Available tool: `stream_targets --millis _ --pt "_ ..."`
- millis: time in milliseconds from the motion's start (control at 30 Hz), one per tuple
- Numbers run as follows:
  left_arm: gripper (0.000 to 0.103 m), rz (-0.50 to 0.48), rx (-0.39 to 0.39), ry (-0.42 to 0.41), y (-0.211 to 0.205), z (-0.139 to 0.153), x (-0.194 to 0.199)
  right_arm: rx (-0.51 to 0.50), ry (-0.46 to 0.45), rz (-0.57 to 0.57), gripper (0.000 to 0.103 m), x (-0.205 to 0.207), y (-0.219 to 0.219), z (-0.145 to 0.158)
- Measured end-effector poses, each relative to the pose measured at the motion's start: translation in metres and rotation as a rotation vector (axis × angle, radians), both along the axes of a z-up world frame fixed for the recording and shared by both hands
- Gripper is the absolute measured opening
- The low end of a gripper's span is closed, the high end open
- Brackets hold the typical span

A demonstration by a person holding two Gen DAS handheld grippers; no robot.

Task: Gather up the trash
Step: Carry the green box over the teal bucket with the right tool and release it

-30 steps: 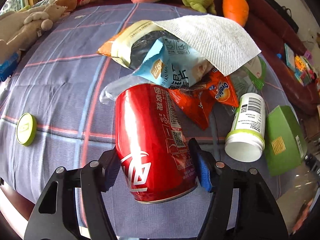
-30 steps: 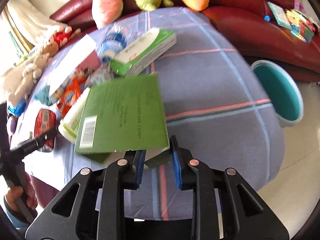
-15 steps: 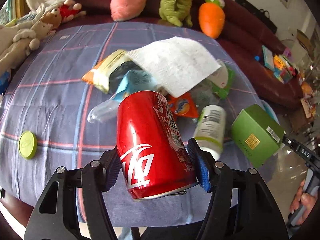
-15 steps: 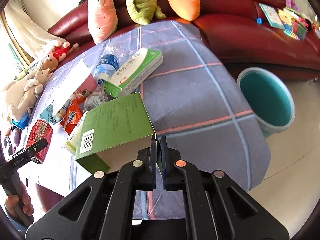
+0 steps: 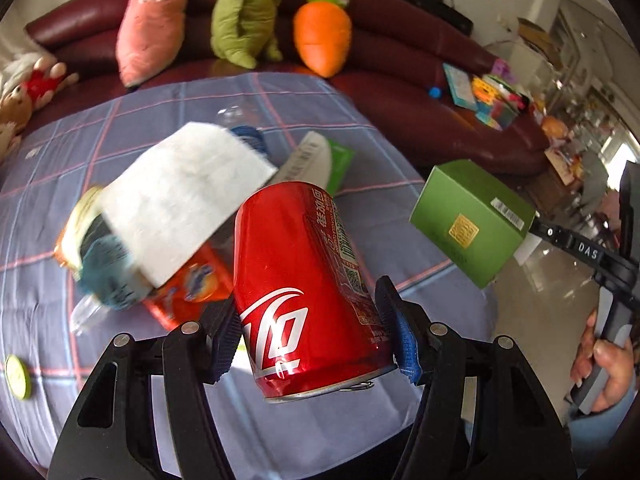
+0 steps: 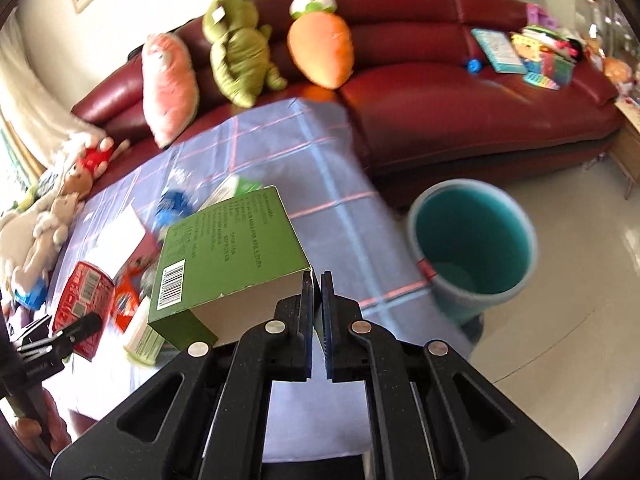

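Note:
My left gripper (image 5: 310, 332) is shut on a red cola can (image 5: 304, 280) and holds it above the table. My right gripper (image 6: 316, 308) is shut on the edge flap of an open green carton (image 6: 228, 248) and holds it in the air; the carton also shows in the left wrist view (image 5: 472, 228). The can also shows at the left of the right wrist view (image 6: 80, 296). A teal bin (image 6: 474, 248) stands on the floor right of the table. On the table lie a white paper towel (image 5: 184, 196), snack wrappers (image 5: 188, 292), a white bottle (image 6: 144, 340) and a green-white box (image 5: 320, 160).
The table carries a blue checked cloth (image 5: 80, 152). A green lid (image 5: 16, 376) lies at its left edge. A red sofa (image 6: 460, 80) with plush toys (image 6: 236, 52) and books runs behind. Tiled floor (image 6: 560, 340) lies to the right.
Both grippers have risen and swung right with their loads. The can and carton are higher off the table, and the teal bin is nearer in the right wrist view.

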State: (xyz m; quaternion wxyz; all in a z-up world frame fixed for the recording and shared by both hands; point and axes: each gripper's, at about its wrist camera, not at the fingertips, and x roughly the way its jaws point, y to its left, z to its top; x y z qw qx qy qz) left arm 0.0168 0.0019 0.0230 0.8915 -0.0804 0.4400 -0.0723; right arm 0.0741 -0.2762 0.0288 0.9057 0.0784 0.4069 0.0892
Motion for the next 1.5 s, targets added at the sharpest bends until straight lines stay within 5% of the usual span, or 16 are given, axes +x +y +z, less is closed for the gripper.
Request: stream_targets --millis 300,500,933,1100,1267,1500 --pt "0.064 -0.153 0.029 0.052 -0.08 -0.011 0.075 -0.013 -0.01 -0.176 0.004 0.039 -0.092 0.001" --pt "0.064 -0.251 0.046 0.089 -0.144 -0.024 0.132 -0.062 0.062 -0.283 0.004 0.074 -0.151 -0.025" --pt "0.064 -0.359 0.043 0.174 -0.224 -0.06 0.203 -0.09 0.253 -0.311 0.012 0.124 -0.189 -0.092" --pt "0.064 -0.374 0.041 0.184 -0.237 -0.066 0.208 -0.084 0.249 -0.319 0.026 0.123 -0.197 -0.088" --pt "0.064 -0.406 0.054 0.191 -0.255 -0.072 0.216 -0.104 0.226 -0.352 0.071 0.118 -0.204 -0.076" --pt "0.064 -0.473 0.063 0.217 -0.297 -0.087 0.229 -0.09 0.239 -0.414 0.076 0.107 -0.224 -0.072"
